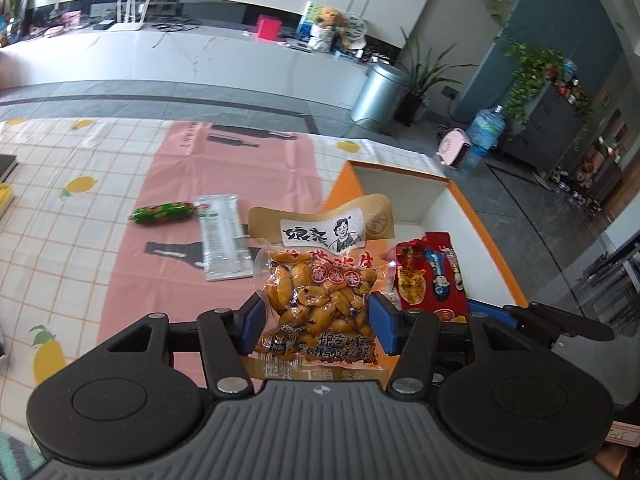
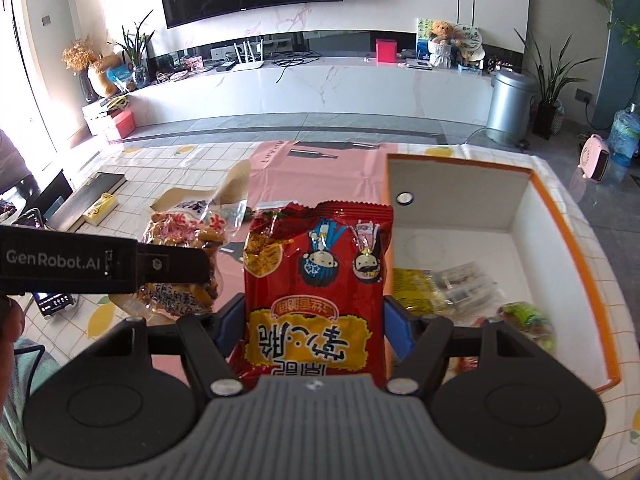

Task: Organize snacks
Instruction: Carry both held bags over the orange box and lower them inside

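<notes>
Both claws are loaded: the left claw (image 1: 316, 316) is clamped across a clear packet of yellow beans (image 1: 316, 292), its blue pads pressing the packet's two sides, and the right claw (image 2: 314, 322) grips a red snack bag (image 2: 316, 280) the same way. Each pack stands with its long axis running away from the camera, straight up the frame, held off the counter (image 1: 80, 232). The relation that matters is the orange-rimmed white box (image 2: 572, 240): in the right wrist view it lies just right of the red bag, open-topped, with a few wrapped snacks already on its floor, so the right hand is judged the nearer one, and a short carry to the right should put the bag over the opening. In the left wrist view the box sits up and right of the beans, beyond the red bag. A green sausage-shaped snack (image 1: 164, 213) and a pale sachet (image 1: 222, 236) lie left of centre on the pink mat (image 1: 224, 160) over a lemon-print cloth. Beyond are a marble TV unit, a metal bin and plants.
</notes>
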`<state>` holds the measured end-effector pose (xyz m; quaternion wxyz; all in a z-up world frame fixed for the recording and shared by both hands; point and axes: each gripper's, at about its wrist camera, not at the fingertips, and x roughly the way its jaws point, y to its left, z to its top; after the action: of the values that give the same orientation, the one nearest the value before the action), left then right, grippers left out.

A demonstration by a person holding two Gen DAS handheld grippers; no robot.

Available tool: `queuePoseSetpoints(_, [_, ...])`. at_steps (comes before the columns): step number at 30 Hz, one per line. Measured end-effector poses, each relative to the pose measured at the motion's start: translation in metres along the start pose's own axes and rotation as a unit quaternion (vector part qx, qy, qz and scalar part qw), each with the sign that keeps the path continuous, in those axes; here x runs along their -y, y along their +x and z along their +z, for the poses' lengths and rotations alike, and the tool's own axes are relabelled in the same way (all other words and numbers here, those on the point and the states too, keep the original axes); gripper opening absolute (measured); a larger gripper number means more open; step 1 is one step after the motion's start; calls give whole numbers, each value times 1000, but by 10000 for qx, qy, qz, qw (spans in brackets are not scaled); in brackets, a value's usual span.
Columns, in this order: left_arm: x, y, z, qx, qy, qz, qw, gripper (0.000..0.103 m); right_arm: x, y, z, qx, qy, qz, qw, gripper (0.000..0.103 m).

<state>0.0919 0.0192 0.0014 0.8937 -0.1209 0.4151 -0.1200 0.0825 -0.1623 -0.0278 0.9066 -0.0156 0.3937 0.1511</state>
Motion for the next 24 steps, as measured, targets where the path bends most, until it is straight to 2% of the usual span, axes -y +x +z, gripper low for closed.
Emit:
queuePoseSetpoints(8, [54,27,19,-44,625,-314,9975,62,53,-9,10,-114,-239,-476,9985,68])
queuePoseSetpoints(15, [92,66,37,-290,1162,-576,9911,62,104,0,26,-332,-335,-756,9960,68])
queuePoseSetpoints(24, [121,125,49,-765,1815,-588,9787,62,146,41,38,-727,-465,-756,9934,68])
